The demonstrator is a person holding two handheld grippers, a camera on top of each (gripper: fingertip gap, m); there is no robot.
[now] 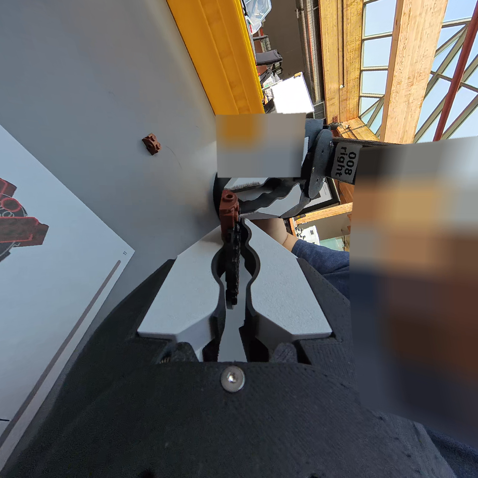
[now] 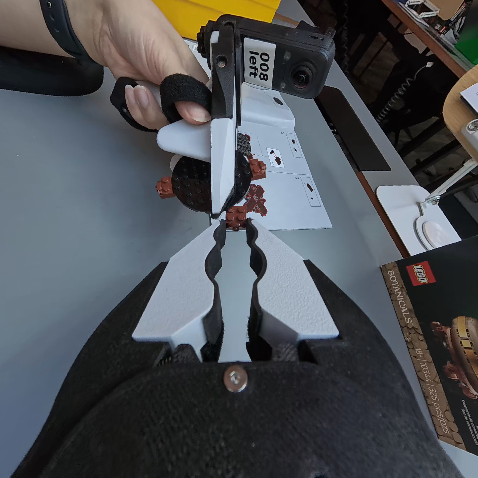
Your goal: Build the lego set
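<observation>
My left gripper (image 1: 234,230) is shut on a black round studded plate (image 1: 232,269), seen edge-on between its fingers. In the right wrist view the plate (image 2: 191,186) faces me, held above the grey table, with brown bricks on its left edge (image 2: 164,187), right edge (image 2: 257,168) and bottom edge (image 2: 236,213). My right gripper (image 2: 235,223) pinches the bottom brown brick with its fingertips. In the left wrist view that brick (image 1: 229,209) sits at the plate's far end, with the right gripper (image 1: 240,205) reaching in from the right.
A loose brown plate (image 1: 151,144) lies on the grey table (image 1: 103,90). The open instruction booklet (image 2: 292,186) lies under the held plate. The set's box (image 2: 434,323) lies at the right. A white stand base (image 2: 413,219) and a yellow box (image 1: 222,51) stand farther off. Only a small space, under 4 cm, lies between the two pairs of fingers.
</observation>
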